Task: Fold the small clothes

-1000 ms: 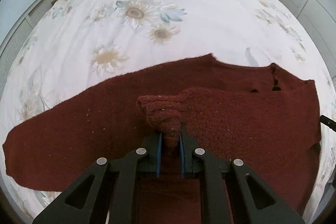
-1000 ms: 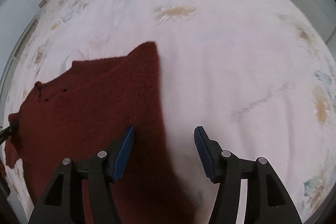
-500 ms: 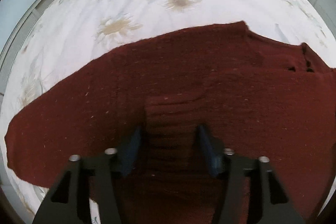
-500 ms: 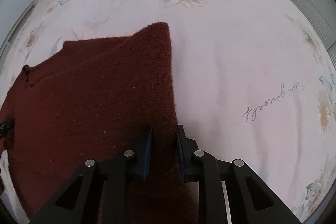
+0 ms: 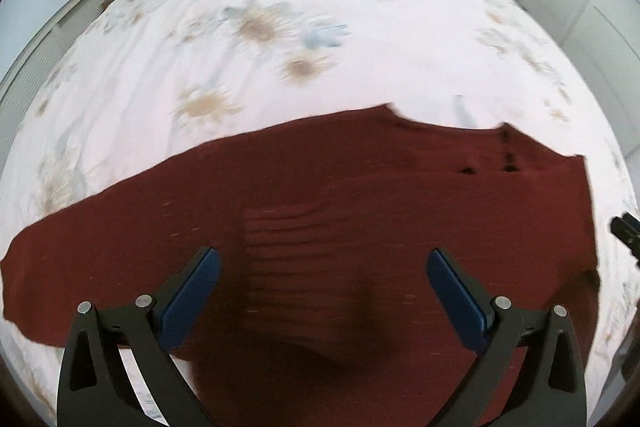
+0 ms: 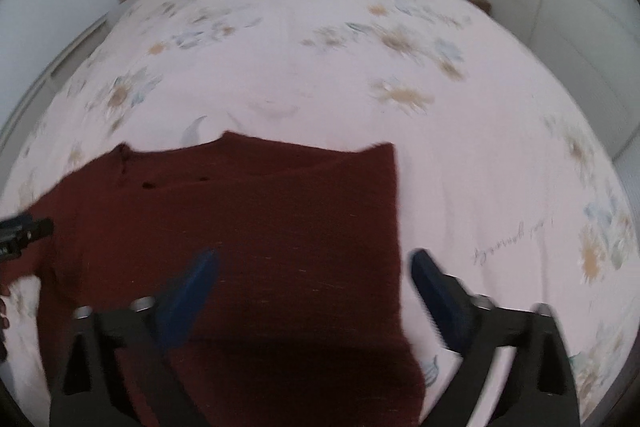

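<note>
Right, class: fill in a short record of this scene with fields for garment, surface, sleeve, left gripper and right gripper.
garment: dark red knitted sweater, lying flat
surface: bed with a white floral cover
sleeve: one folded in over the body, ribbed cuff on top
left gripper: jaws just opened, wide apart above the cuff, holding nothing
right gripper: jaws just opened, wide apart over the sweater's straight side edge, holding nothing
</note>
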### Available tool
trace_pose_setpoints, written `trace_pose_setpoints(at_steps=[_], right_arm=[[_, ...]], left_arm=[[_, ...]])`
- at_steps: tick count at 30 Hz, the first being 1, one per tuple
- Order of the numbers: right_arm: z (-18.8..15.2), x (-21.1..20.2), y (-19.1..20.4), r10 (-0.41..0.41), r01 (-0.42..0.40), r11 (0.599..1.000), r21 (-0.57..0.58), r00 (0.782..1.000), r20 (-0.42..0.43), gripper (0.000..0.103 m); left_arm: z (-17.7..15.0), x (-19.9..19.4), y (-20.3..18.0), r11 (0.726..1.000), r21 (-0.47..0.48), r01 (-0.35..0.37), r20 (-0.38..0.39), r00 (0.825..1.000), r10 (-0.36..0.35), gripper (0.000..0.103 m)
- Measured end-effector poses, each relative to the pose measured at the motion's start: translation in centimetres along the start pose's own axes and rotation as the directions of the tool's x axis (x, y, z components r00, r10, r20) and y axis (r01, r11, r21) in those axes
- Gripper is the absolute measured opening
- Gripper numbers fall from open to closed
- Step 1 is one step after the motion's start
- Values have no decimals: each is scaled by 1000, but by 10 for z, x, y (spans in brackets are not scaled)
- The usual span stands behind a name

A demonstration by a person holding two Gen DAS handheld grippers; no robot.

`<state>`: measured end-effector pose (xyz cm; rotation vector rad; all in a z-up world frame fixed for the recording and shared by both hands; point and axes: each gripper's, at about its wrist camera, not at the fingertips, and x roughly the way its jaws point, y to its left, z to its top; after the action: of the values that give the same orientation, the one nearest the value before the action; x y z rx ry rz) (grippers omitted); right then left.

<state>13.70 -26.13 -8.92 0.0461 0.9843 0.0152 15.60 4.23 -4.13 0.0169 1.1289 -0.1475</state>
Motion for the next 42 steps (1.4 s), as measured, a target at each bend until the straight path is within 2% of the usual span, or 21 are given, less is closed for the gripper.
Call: trace_pose_setpoints(at_steps=[5, 10, 12, 14, 19, 23, 25, 28, 30, 33, 36, 42], right_arm=[[-10, 15, 40, 18, -19, 998, -64, 1000, -15, 103], [-34, 40, 68, 26, -31, 995, -99, 998, -50, 103], [-40, 51, 72, 12, -20, 994, -111, 997, -73, 103], [-48, 63, 69, -9, -1, 993, -117, 996, -87, 103], [-52, 67, 34, -37, 34, 998, -54, 997, -63, 103], [-55, 70, 8, -14, 15, 1000, 5, 998, -67, 103], [-57, 70, 6, 6, -6, 1000, 5, 999, -48, 103], [-62, 72, 11, -6, 5, 1000, -24, 999, -42, 103], [-58, 69, 13, -10, 8, 1000, -28, 999, -48, 103], [-54, 55, 12, 14, -15, 1000, -6, 999, -30, 103], [-53, 27, 11, 44, -44, 999, 9, 999, 2, 103], [-54, -20, 7, 46, -46, 999, 1, 998, 52, 103]], left_arm=[[-13, 6, -35, 997, 82, -9, 41, 999, 5, 102], [-31, 43, -45, 996, 86, 9, -2, 1000, -8, 102], [-36, 56, -49, 996, 88, -21, -21, 1000, 23, 102], [-42, 68, -46, 994, 86, -66, -47, 996, 70, 102], [-50, 73, -39, 991, 120, -64, -11, 998, 66, 102], [-52, 78, -33, 995, 94, -40, -10, 999, 42, 102], [-54, 77, -34, 994, 97, -52, 6, 999, 52, 102], [-57, 78, -37, 993, 97, -72, 24, 997, 70, 102], [-57, 78, -36, 992, 98, -74, 28, 997, 72, 102], [-57, 71, -32, 995, 87, -40, 5, 999, 40, 102], [-57, 57, -22, 997, 72, -25, -24, 999, 27, 102], [-52, 7, 37, 997, -57, -52, 28, 998, 54, 102]])
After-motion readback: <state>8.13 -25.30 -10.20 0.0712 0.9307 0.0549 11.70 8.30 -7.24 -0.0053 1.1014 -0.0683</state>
